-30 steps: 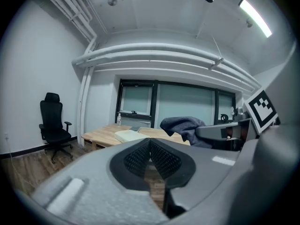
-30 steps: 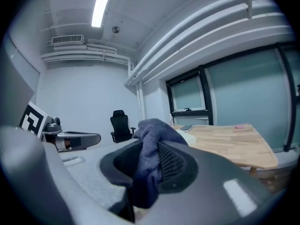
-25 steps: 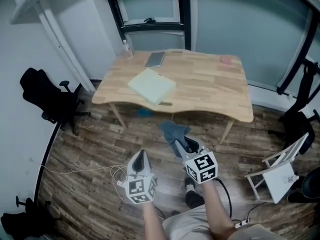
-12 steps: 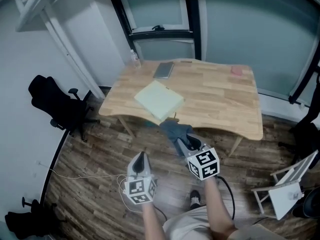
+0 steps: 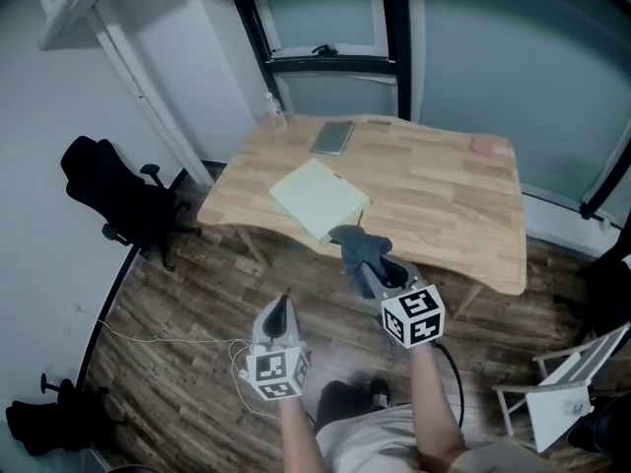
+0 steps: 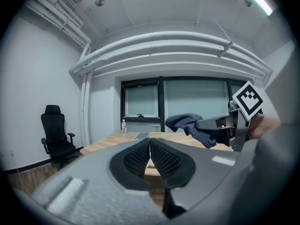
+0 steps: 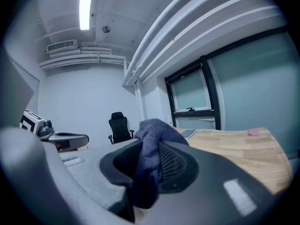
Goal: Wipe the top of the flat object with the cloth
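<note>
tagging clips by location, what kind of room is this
Likely an office or meeting room: a wooden table stands by large dark-framed windows, with a black office chair on the wood floor.

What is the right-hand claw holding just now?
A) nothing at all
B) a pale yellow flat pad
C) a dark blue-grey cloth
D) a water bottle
C: the right gripper view shows the right gripper with its jaws clamped on a bunched blue-grey cloth, and the head view shows the same cloth sticking out past its tip.
</note>
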The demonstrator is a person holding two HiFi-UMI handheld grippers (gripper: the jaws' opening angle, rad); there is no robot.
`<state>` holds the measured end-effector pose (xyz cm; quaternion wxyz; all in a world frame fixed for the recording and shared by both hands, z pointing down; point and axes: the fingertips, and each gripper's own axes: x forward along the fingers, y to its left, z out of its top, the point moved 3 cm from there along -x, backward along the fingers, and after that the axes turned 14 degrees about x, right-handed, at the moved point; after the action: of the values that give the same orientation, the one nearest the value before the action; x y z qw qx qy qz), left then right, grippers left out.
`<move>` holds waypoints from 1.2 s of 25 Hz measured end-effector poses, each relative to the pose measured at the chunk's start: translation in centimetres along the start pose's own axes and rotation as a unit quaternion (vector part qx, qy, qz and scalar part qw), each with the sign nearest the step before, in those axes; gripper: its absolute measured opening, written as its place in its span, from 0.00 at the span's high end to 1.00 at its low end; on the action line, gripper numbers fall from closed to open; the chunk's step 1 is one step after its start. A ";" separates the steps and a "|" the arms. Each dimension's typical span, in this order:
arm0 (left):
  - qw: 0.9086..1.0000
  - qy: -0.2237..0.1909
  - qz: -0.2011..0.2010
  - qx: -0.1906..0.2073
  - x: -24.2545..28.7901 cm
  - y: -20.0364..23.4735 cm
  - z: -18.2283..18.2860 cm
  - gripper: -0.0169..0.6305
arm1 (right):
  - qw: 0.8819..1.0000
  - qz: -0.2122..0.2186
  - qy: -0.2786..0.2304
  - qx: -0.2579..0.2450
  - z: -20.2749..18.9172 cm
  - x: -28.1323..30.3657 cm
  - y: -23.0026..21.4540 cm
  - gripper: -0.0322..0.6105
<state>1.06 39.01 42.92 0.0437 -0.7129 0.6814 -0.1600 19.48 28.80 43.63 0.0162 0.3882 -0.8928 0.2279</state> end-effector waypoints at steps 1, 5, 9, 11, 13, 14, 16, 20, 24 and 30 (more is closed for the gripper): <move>1.000 0.001 0.003 -0.004 0.1 0.2 -0.1 0.96 | 1.000 0.003 0.002 0.000 -0.1 0.3 -0.1 0.79; 1.000 0.012 0.016 -0.023 0.9 1.6 -1.2 0.96 | 1.000 0.012 0.020 -0.003 -1.1 2.0 -0.3 0.79; 0.999 0.020 0.015 -0.028 2.2 2.9 -2.2 0.96 | 1.000 0.003 0.024 0.004 -1.0 3.8 -1.1 0.79; 0.999 0.020 0.016 -0.030 3.2 4.2 -2.4 0.96 | 1.000 -0.001 0.029 0.002 -1.0 5.1 -1.3 0.79; 0.999 0.017 0.020 -0.034 4.4 5.6 -2.5 0.96 | 0.999 -0.004 0.035 -0.003 -0.9 6.6 -1.5 0.79; 0.999 0.017 0.020 -0.037 5.1 6.2 -2.5 0.96 | 0.999 -0.006 0.037 -0.004 -0.7 7.3 -1.7 0.79; 0.999 0.019 0.015 -0.040 6.7 7.0 -2.5 0.96 | 0.999 -0.014 0.040 -0.002 -0.1 8.6 -2.4 0.79; 0.998 0.023 0.007 -0.054 10.5 9.1 -3.6 0.96 | 0.998 -0.030 0.057 -0.004 0.2 12.0 -3.8 0.79; 0.998 0.037 0.003 -0.056 15.6 11.4 -4.9 0.96 | 0.996 -0.052 0.071 -0.021 1.0 16.6 -5.3 0.79; 0.997 0.027 -0.024 -0.061 23.6 15.3 -4.6 0.96 | 0.995 -0.071 0.074 -0.023 3.4 23.9 -6.1 0.79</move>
<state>-14.45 15.46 46.97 -0.0220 -0.7259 0.6735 -0.1377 7.58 7.35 47.94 0.1069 0.4319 -0.8646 0.2335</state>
